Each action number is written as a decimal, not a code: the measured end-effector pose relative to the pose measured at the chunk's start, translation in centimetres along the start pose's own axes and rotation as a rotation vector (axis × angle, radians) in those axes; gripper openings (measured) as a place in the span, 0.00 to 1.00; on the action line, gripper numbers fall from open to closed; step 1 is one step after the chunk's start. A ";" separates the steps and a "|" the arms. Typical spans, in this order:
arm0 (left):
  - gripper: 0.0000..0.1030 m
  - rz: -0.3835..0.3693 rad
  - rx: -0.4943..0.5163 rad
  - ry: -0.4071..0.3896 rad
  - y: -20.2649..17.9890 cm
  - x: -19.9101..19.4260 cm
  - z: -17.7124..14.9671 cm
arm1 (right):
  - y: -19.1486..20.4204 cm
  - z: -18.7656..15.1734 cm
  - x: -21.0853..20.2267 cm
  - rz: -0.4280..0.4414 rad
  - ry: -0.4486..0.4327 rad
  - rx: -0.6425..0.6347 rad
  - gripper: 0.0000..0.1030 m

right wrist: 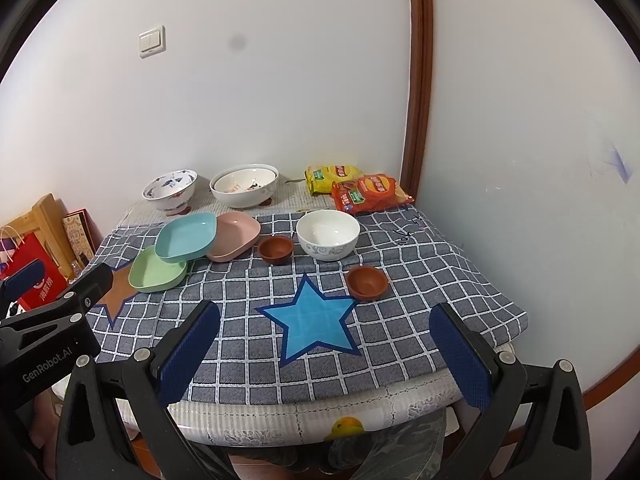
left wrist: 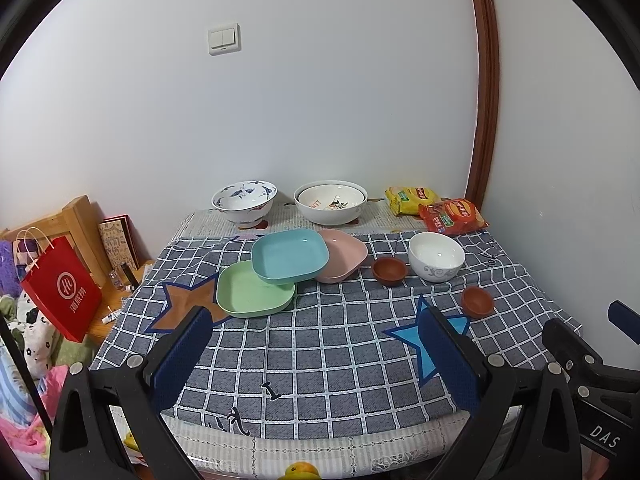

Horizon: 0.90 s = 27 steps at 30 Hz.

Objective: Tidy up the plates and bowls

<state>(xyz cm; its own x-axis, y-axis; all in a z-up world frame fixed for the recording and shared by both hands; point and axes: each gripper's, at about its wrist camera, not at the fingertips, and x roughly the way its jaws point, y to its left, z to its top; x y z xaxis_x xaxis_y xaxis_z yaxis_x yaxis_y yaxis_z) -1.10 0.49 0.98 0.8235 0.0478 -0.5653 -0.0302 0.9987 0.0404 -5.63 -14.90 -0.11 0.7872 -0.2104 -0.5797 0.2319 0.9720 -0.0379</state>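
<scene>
- We see the left gripper [left wrist: 320,364] at the bottom of its own view with its blue-padded fingers spread wide apart and nothing between them; it hangs above the near edge of the table.
- The right gripper [right wrist: 324,356] sits likewise at the bottom of its view, jaws wide apart and empty, over the near edge.
- The table carries a grey checked cloth [left wrist: 328,344] with a blue star [right wrist: 310,320] near the centre of the right view and a brown star [left wrist: 188,300] at centre left of the left view.
- In the middle of the left view we find three square plates overlapping: the green plate [left wrist: 250,294] lowest, the blue plate [left wrist: 290,256] resting partly on it, and the pink plate [left wrist: 346,256] tucked behind the blue one.
- Right of them stand a small brown cup [left wrist: 389,270], a white bowl [left wrist: 437,256] and a second brown cup [left wrist: 477,301], each apart.
- Along the back edge, against the white wall [left wrist: 320,100], stand a blue-patterned bowl [left wrist: 244,202], nested white bowls [left wrist: 331,202] and two snack bags [left wrist: 434,208].
- A light switch [left wrist: 224,39] sits upper left; a brown door frame [left wrist: 486,80] runs down the right.
- A red paper bag [left wrist: 60,288] stands at the left edge.
</scene>
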 end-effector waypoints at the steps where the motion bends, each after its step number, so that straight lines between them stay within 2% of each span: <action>1: 1.00 0.001 0.001 0.000 0.0 0.0 0.1 | 0.0 0.1 0.0 0.001 -0.001 0.000 1.00; 27: 1.00 0.001 0.008 -0.001 -0.5 -0.1 -0.1 | 0.4 -0.1 -0.3 -0.003 -0.010 0.000 1.00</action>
<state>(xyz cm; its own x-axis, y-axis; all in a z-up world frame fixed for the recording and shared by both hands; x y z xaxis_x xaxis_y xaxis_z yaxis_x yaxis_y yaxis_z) -1.20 0.01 0.90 0.8239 0.0490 -0.5646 -0.0267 0.9985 0.0478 -5.81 -14.48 0.00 0.7919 -0.2144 -0.5718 0.2345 0.9713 -0.0394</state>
